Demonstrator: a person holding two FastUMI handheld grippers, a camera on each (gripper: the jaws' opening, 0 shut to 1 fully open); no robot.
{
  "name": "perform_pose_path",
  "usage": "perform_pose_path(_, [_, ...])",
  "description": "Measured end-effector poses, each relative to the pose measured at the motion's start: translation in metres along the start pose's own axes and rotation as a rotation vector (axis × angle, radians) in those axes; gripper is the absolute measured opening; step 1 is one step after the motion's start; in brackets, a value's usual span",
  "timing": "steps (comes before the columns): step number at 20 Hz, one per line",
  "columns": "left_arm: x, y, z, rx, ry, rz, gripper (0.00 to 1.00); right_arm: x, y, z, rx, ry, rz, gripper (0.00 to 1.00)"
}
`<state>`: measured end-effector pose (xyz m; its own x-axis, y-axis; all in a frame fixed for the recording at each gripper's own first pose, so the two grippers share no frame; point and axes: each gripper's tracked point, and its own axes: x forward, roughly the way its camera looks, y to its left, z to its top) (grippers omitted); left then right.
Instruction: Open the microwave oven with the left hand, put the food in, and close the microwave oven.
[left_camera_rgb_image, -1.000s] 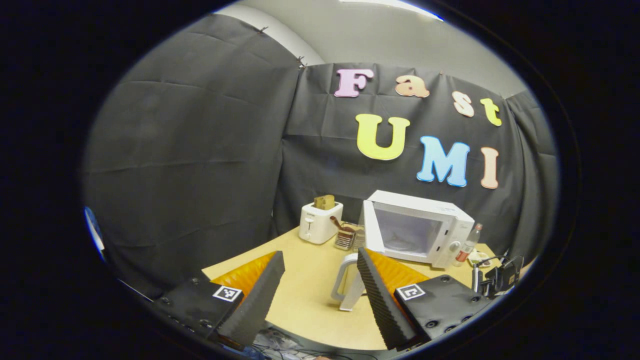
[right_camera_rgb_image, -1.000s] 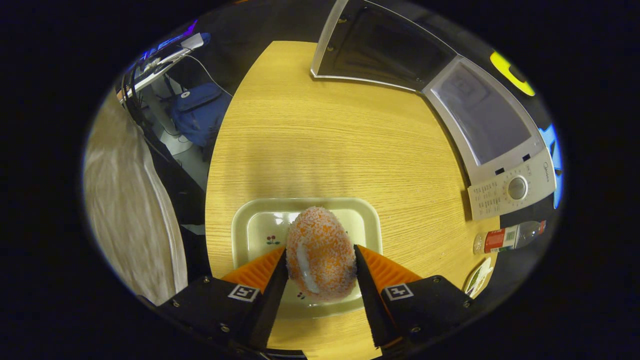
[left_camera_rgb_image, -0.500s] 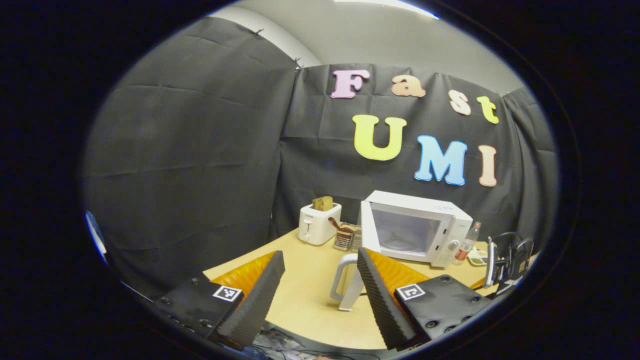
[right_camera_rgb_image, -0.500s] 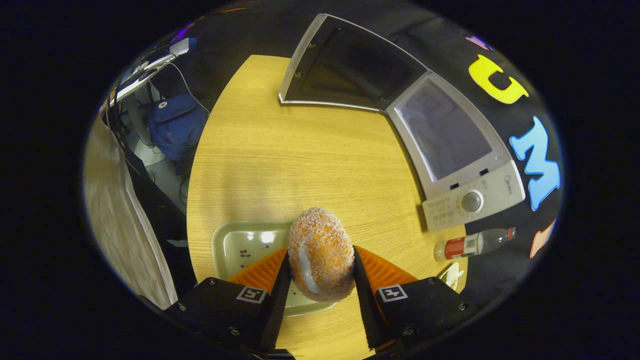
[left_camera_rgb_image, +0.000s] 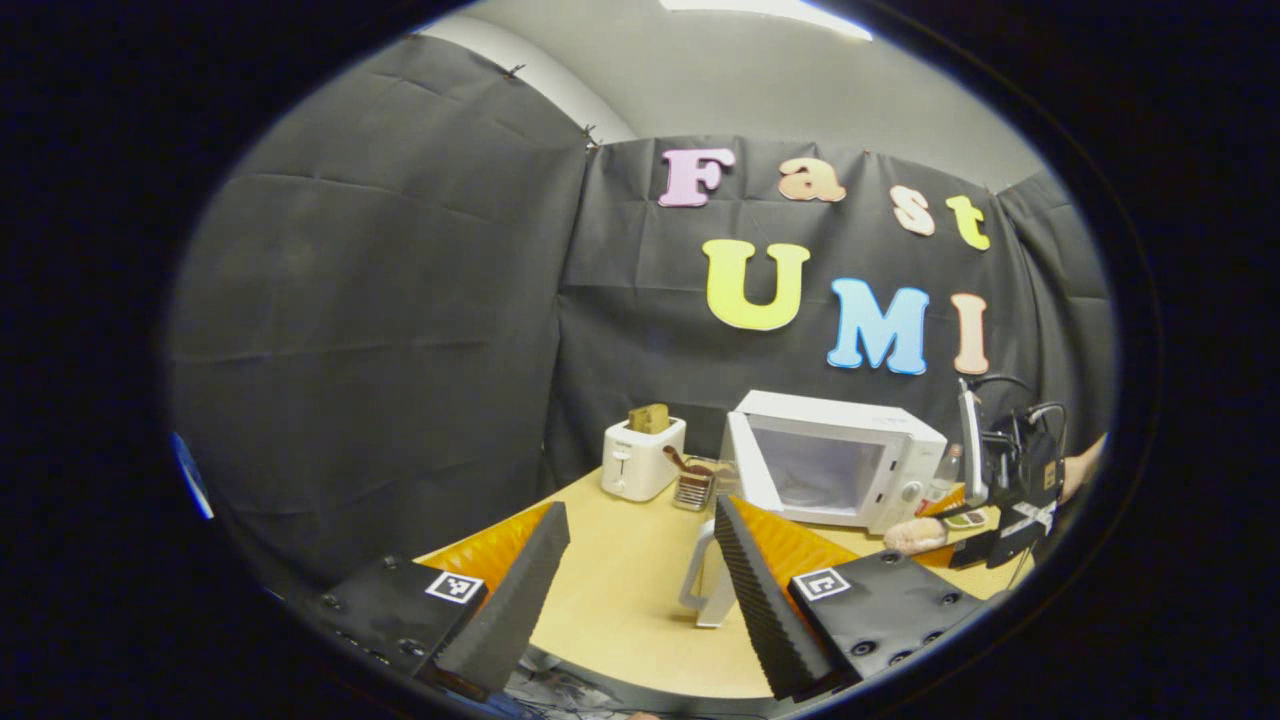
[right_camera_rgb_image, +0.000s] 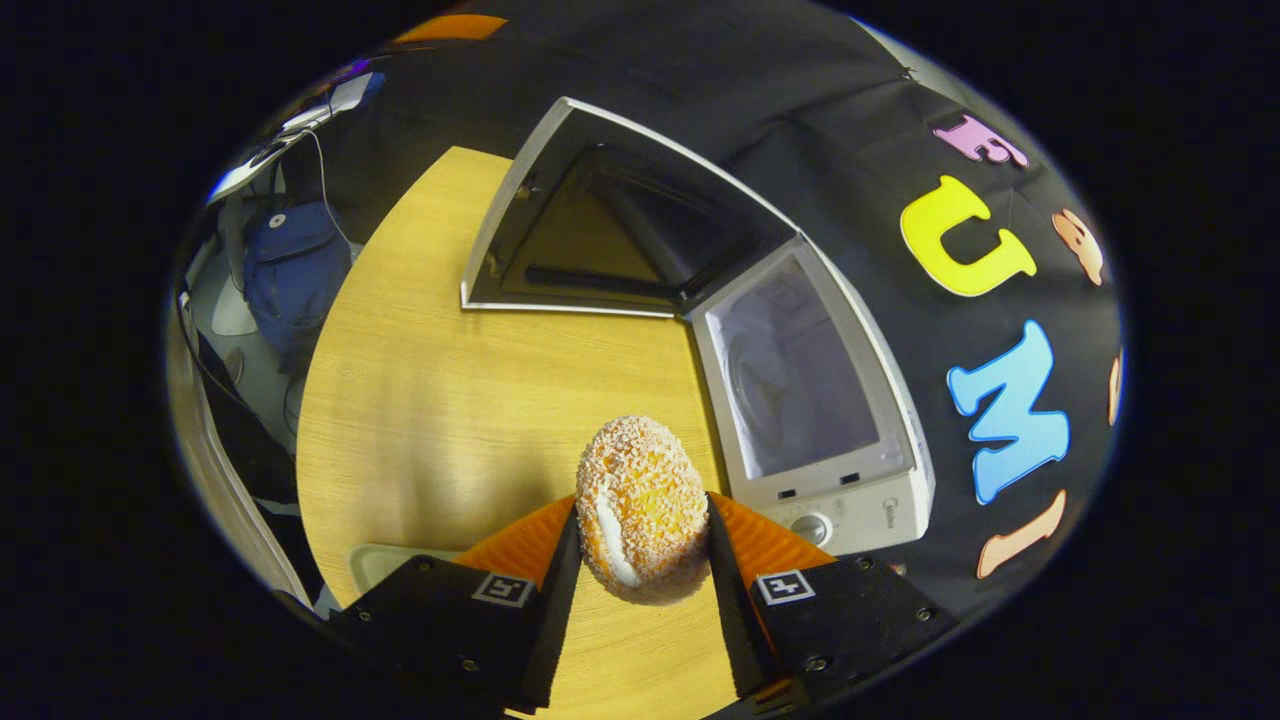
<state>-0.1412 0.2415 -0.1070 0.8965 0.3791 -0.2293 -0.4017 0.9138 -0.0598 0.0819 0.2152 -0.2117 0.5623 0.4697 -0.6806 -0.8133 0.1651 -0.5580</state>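
A: State of the right gripper (right_camera_rgb_image: 640, 560)?
B: Clamped on the food (right_camera_rgb_image: 642, 508), lower centre, above the counter (right_camera_rgb_image: 430, 420).
A: Target?
B: Microwave oven (right_camera_rgb_image: 800, 400) cavity, upper right beyond it, door swung out. Left gripper (left_camera_rgb_image: 635, 570) gapes, holding nothing

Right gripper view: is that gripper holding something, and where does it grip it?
Yes. The right gripper holds the crumb-coated bread roll, its two fingers pressing on the roll's opposite sides, above the table.

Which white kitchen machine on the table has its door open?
The big white microwave oven: its door swings out to the side. The small white toaster beside it has no door, just bread in its top.
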Motion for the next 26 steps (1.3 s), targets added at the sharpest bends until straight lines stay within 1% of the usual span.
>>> perform_pose_path(6, [-0.008, 0.042, 0.000, -0.014, -0.005, 0.068, 0.95, 0.038, -0.051, 0.034, -0.051, -0.029, -0.098, 0.66])
perform_pose_path(10, [-0.013, 0.065, -0.007, -0.044, 0.009, 0.115, 0.95, 0.066, -0.087, 0.052, -0.092, -0.042, -0.184, 0.66])
perform_pose_path(11, [-0.015, 0.071, -0.007, -0.049, 0.010, 0.128, 0.95, 0.074, -0.092, 0.055, -0.100, -0.044, -0.202, 0.63])
perform_pose_path(13, [-0.020, 0.079, -0.008, -0.051, 0.011, 0.155, 0.95, 0.094, -0.108, 0.060, -0.111, -0.050, -0.234, 0.63])
perform_pose_path(14, [-0.022, 0.083, -0.009, -0.050, 0.012, 0.169, 0.95, 0.103, -0.112, 0.059, -0.116, -0.049, -0.251, 0.65])
perform_pose_path(15, [-0.025, 0.087, -0.009, -0.048, 0.017, 0.183, 0.95, 0.114, -0.117, 0.058, -0.120, -0.040, -0.261, 0.66])
perform_pose_path(19, [-0.035, 0.096, -0.016, -0.046, 0.040, 0.233, 0.94, 0.159, -0.131, 0.050, -0.118, -0.012, -0.289, 0.66])
perform_pose_path(21, [-0.041, 0.101, -0.021, -0.043, 0.059, 0.258, 0.94, 0.180, -0.138, 0.048, -0.171, -0.009, -0.312, 0.66])
perform_pose_path(22, [-0.042, 0.101, -0.027, -0.041, 0.069, 0.267, 0.94, 0.184, -0.141, 0.054, -0.217, -0.023, -0.339, 0.66])
perform_pose_path(23, [-0.045, 0.102, -0.030, -0.039, 0.082, 0.276, 0.94, 0.192, -0.142, 0.059, -0.237, -0.032, -0.349, 0.66])
perform_pose_path(26, [-0.051, 0.101, -0.040, -0.042, 0.114, 0.296, 0.97, 0.220, -0.130, 0.057, -0.210, -0.028, -0.334, 0.66])
